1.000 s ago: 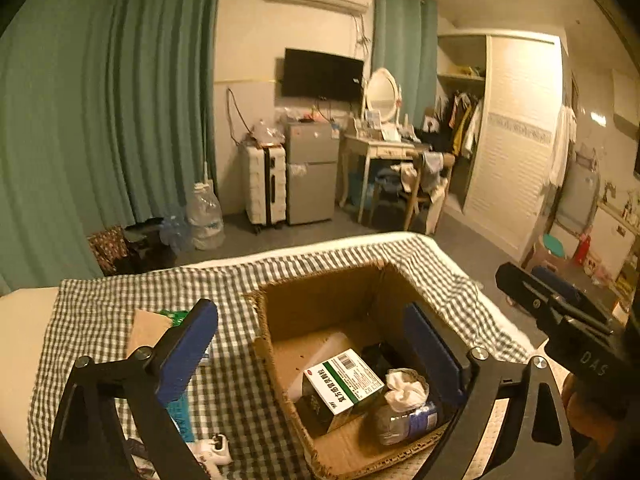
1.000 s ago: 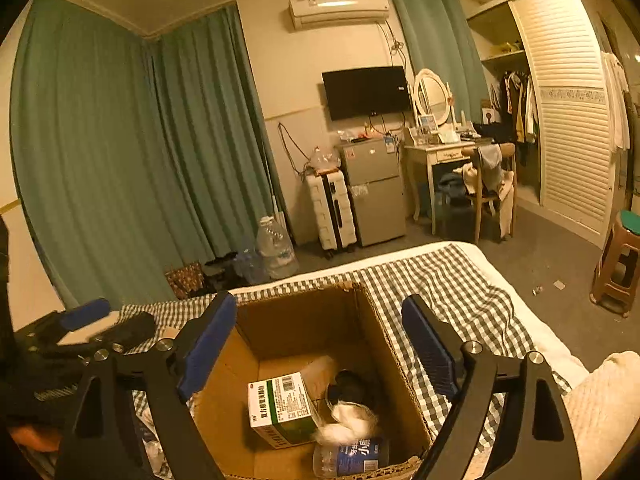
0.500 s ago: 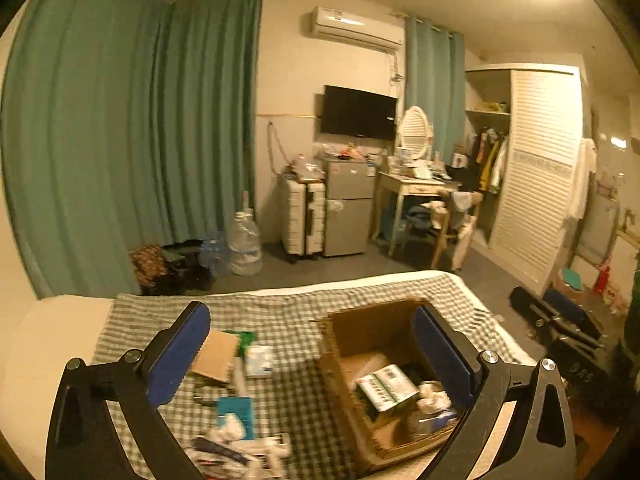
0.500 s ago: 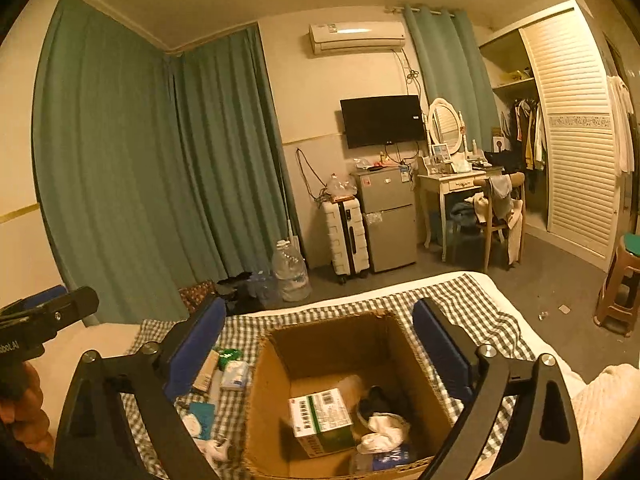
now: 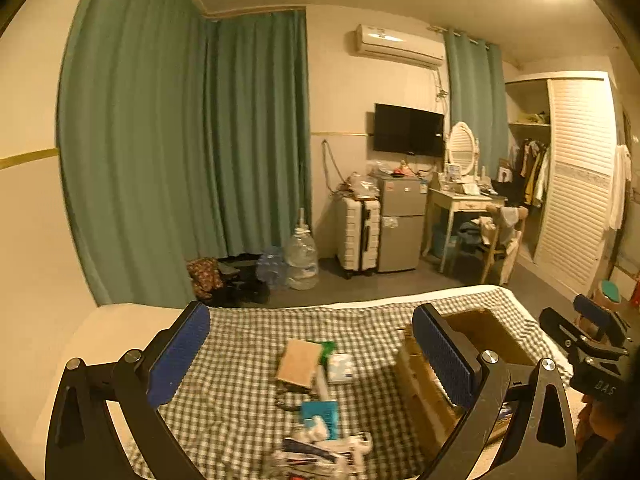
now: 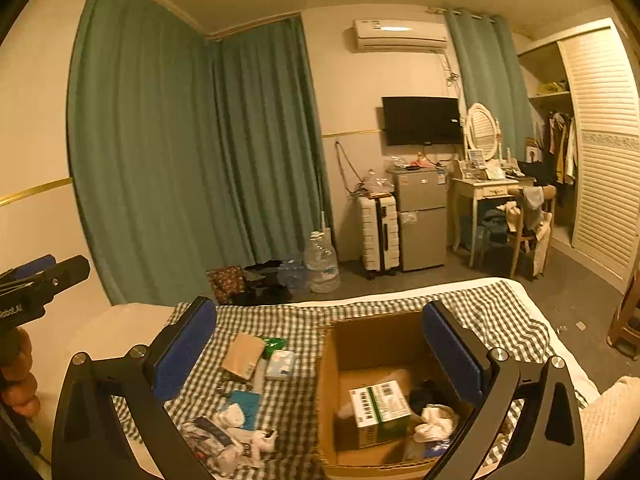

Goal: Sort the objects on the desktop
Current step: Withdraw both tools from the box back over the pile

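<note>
On the green-checked cloth, left of the open brown cardboard box point(image 6: 372, 360), lies a loose heap of small packets point(image 6: 244, 400), below and between the left gripper point(image 5: 312, 360)'s wide, empty jaws; the right gripper point(image 6: 320, 356), just opened wide and empty, straddles the box's left wall.

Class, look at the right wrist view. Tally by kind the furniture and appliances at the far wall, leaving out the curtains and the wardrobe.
Television: 1
Air conditioner: 1
Suitcase: 1
Fridge: 1
Oval mirror: 1
Dressing table: 1
Chair: 1
Total: 7
</note>
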